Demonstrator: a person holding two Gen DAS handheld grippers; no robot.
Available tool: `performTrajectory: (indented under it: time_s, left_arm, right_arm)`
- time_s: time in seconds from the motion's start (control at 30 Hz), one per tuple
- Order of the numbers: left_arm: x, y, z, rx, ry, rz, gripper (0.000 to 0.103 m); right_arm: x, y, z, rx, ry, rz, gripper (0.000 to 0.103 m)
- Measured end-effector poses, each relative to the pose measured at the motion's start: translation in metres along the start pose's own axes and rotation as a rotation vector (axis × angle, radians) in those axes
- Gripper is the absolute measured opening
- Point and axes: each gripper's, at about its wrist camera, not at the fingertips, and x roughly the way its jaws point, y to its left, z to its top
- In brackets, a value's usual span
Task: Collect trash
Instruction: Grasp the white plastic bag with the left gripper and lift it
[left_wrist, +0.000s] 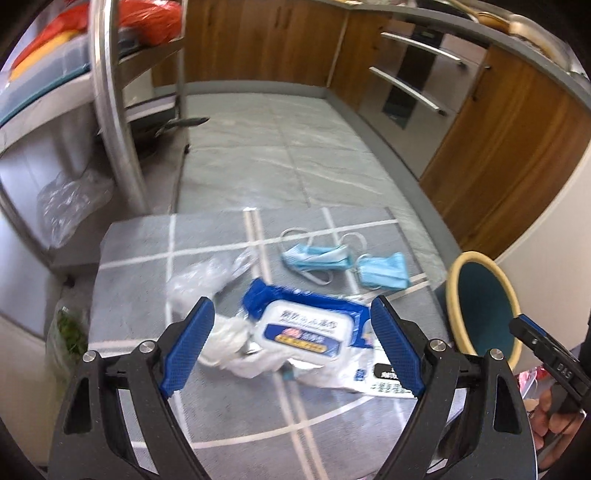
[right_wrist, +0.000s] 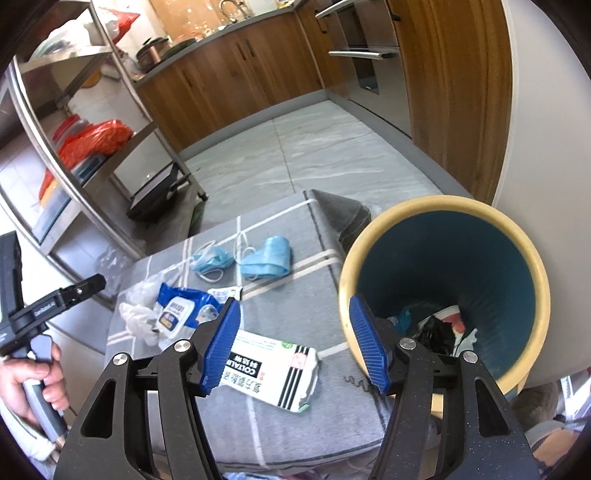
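Left tongs (left_wrist: 291, 347) gaping wide, empty, hovering over wipes pack (left_wrist: 310, 328) at lower centre for pickup. Right tongs (right_wrist: 293, 343) partly open, empty, sitting beside bin (right_wrist: 354, 258) lower right, white packet (right_wrist: 273, 373) lying below.

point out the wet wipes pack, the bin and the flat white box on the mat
wet wipes pack (left_wrist: 308, 332), left wrist view, on its white lid
bin (right_wrist: 443, 258), right wrist view, on its blue inner wall
flat white box (right_wrist: 273, 365), right wrist view, on its printed top face
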Motion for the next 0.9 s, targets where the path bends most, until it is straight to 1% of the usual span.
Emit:
performTrajectory:
  time_s: [0.2,0.3,0.43,0.53,0.6,0.67,0.7,0.77,0.83,0.87,0.9]
  left_arm:
    - [0.017,0.015,-0.010,-0.034,0.063,0.046,0.085]
    - [0.027,0.018,-0.013,-0.029,0.104,0.068,0.085]
    - [0.043,0.014,-0.020,-0.014,0.167,0.055,0.085]
    - [0.058,0.016,-0.025,-0.035,0.217,0.056,0.084]
    - [0.068,0.022,-0.029,-0.072,0.248,0.049,0.077]
    - [0.074,0.029,-0.030,-0.109,0.257,0.050,0.074]
    - [0.076,0.033,-0.031,-0.132,0.260,0.044,0.070]
    - [0.079,0.040,-0.033,-0.190,0.267,0.019,0.066]
    - [0.082,0.049,-0.035,-0.249,0.277,-0.014,0.058]
    - [0.084,0.055,-0.038,-0.289,0.283,-0.037,0.049]
    - [0.085,0.059,-0.041,-0.324,0.288,-0.063,0.036]
  right_arm:
    - [0.003,0.002,-0.003,-0.002,0.011,0.009,0.063]
    - [0.007,0.003,-0.005,-0.002,0.021,0.014,0.063]
    - [0.011,0.005,-0.007,-0.009,0.033,0.019,0.063]
    - [0.014,0.008,-0.010,-0.014,0.040,0.022,0.063]
    - [0.015,0.008,-0.010,-0.016,0.044,0.024,0.063]
    - [0.016,0.009,-0.010,-0.016,0.046,0.025,0.063]
    - [0.016,0.009,-0.011,-0.016,0.047,0.026,0.063]
    - [0.017,0.011,-0.012,-0.019,0.050,0.028,0.063]
    - [0.017,0.012,-0.013,-0.020,0.051,0.030,0.063]
    - [0.017,0.013,-0.013,-0.022,0.052,0.032,0.063]
    - [0.017,0.013,-0.013,-0.023,0.052,0.032,0.063]
